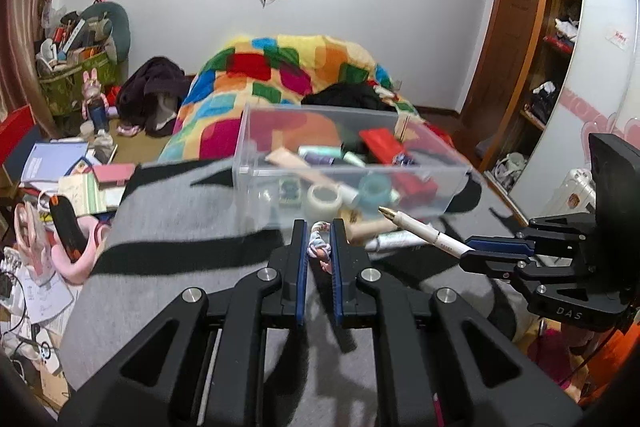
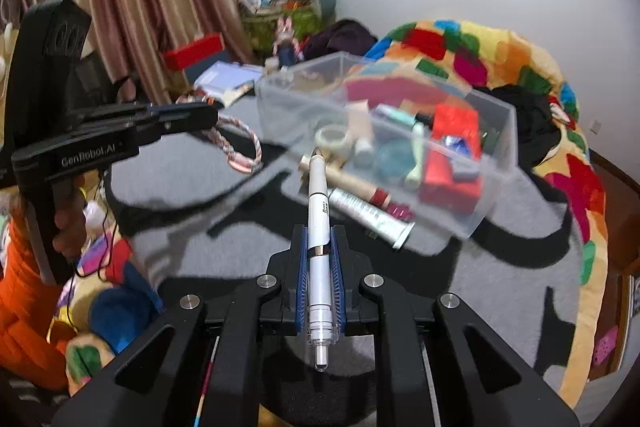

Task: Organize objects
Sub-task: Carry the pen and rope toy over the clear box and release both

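1. Pen (image 2: 319,227) is clamped between the right gripper (image 2: 319,241) pads, jaws closed tight on the barrel. White body, gold nib forward, clear cap end toward the camera. Long axis runs straight along the fingers, pointing up-frame at the clear plastic bin (image 2: 496,163).
2. Bin sits centre to right of centre in the right wrist view, on a grey-and-black blanket (image 2: 500,267); already holds tape rolls, tubes, a red box. Its near wall lies just beyond the nib.
3. Left gripper (image 1: 319,247) is closed on a braided cord bracelet (image 1: 319,247), pink and white; its loop hangs free at left of centre in the right wrist view.
4. Judgement: right hand is nearer the bin; pen needs carrying forward over the rim, then release.
5. Silver tube (image 2: 372,215) and a wooden stick lie on the blanket beside the bin's near wall, not yet binned.
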A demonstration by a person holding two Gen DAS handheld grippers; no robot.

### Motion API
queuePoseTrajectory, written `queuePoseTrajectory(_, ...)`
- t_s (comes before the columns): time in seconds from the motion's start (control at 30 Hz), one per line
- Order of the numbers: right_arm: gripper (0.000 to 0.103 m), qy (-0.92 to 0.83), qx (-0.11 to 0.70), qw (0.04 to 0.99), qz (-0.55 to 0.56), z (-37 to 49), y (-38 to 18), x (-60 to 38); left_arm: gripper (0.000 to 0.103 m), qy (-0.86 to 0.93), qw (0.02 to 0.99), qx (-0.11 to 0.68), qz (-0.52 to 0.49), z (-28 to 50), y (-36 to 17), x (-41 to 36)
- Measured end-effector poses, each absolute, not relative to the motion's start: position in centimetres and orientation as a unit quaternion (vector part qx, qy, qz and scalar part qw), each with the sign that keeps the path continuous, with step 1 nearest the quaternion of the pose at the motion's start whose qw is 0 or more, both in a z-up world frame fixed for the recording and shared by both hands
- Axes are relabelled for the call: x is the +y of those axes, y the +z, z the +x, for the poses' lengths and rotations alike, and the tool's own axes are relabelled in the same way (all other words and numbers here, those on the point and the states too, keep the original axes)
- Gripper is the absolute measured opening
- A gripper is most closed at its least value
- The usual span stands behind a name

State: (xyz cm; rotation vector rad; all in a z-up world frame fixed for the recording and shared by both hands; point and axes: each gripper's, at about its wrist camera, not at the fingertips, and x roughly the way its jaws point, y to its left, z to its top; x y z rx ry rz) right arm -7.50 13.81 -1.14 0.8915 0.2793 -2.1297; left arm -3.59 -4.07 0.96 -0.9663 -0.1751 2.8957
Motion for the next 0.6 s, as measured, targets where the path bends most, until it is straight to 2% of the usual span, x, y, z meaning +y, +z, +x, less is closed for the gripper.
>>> queuePoseTrajectory(0.6,0.010,-0.873,0.025,0.337,0.352,-13.3,1.4,13.4,0.010,0.959,0.038,-0.089,-0.265,-8.4,4.3,-4.6)
